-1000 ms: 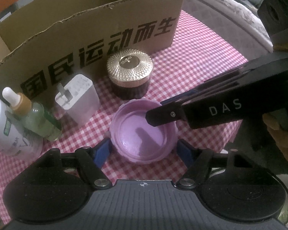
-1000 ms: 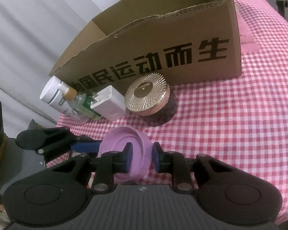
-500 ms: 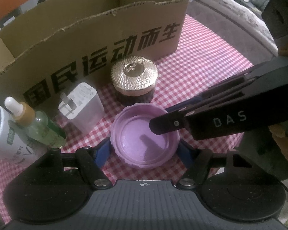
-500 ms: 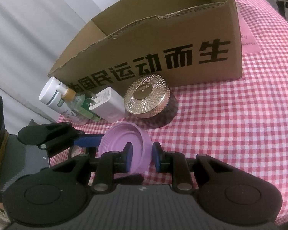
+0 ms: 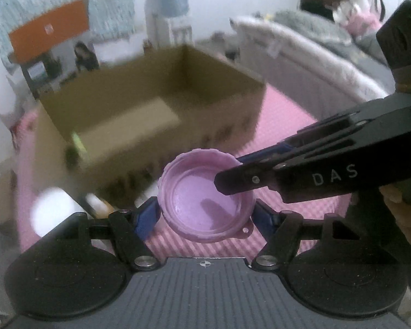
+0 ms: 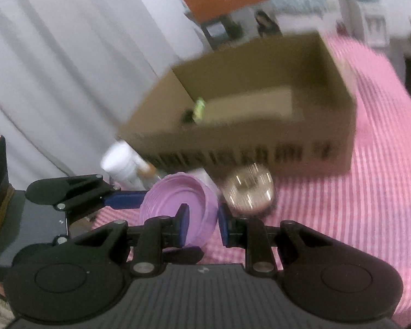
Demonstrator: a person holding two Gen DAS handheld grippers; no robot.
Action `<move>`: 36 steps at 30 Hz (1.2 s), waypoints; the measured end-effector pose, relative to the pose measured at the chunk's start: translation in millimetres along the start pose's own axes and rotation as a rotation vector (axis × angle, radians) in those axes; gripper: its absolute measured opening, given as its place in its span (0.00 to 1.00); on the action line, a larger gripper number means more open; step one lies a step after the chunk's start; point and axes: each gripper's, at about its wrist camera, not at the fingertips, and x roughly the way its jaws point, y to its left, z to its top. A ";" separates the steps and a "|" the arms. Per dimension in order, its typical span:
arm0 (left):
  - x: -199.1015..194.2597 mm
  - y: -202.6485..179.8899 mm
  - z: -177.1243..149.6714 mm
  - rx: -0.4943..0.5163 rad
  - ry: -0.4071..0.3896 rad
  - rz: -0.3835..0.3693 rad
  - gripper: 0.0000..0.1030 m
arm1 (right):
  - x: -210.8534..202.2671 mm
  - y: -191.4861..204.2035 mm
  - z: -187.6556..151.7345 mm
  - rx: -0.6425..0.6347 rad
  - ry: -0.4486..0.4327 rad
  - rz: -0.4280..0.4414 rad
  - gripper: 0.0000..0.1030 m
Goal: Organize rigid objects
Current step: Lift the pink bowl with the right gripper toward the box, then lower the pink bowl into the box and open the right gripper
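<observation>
- Evidently both claws shared the purple lid [image 5: 205,203]: left claw [image 5: 205,216] spanned its outer rim, right claw [image 6: 202,224] pinched its wall, probably for steadiness.
- Lid was lifted above the checked desk [image 6: 356,205], just before the open cardboard box [image 5: 150,115], the likely destination.
- Lid: shallow, scalloped rim, hollow side up, small tab.

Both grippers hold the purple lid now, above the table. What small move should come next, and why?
Probably carry the lid forward over the near wall of the box, then lower it inside. The left gripper spans its sides, the right gripper pinches its rim, and the box is open ahead with bare floor showing. Both views are blurred, so go slowly.
</observation>
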 end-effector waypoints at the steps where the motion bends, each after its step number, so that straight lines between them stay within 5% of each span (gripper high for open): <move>1: -7.1 4.7 7.3 -0.003 -0.022 0.006 0.70 | -5.1 5.9 8.5 -0.020 -0.018 0.007 0.24; 9: -16.0 49.7 62.3 -0.043 -0.061 0.039 0.70 | -2.3 26.8 85.6 -0.105 -0.061 0.067 0.24; 19: 58.9 105.9 93.3 -0.096 0.151 0.048 0.70 | 101.7 -21.9 166.5 0.024 0.149 0.132 0.24; 26: 103.3 115.4 95.7 -0.072 0.287 0.077 0.70 | 170.7 -46.4 175.9 0.063 0.319 0.128 0.24; 36: 119.4 116.5 95.8 -0.004 0.380 0.119 0.73 | 209.8 -50.3 178.8 0.059 0.462 0.146 0.24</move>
